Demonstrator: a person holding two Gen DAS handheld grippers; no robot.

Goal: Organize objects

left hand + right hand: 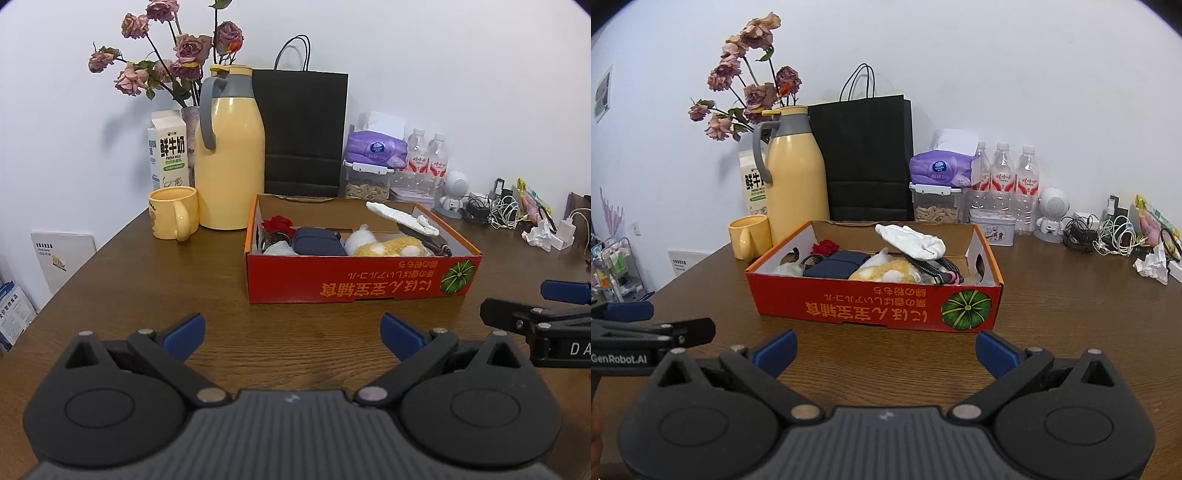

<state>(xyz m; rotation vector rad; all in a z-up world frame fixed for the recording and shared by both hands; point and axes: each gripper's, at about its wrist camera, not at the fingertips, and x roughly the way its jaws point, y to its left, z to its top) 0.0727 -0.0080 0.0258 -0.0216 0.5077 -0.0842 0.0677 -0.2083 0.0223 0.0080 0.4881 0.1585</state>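
Note:
A shallow red cardboard box with a pumpkin picture sits mid-table. Inside lie a red fabric flower, a navy pouch, a yellow-and-white plush toy, a white cloth and a dark cable bundle. My left gripper hovers open over bare wood in front of the box, holding nothing. My right gripper is also open and empty, just short of the box's front wall. Each gripper shows at the edge of the other's view.
Behind the box stand a yellow mug, yellow thermos jug, milk carton, vase of dried roses, black paper bag, tissue pack on a snack jar, water bottles. Cables and crumpled paper lie far right.

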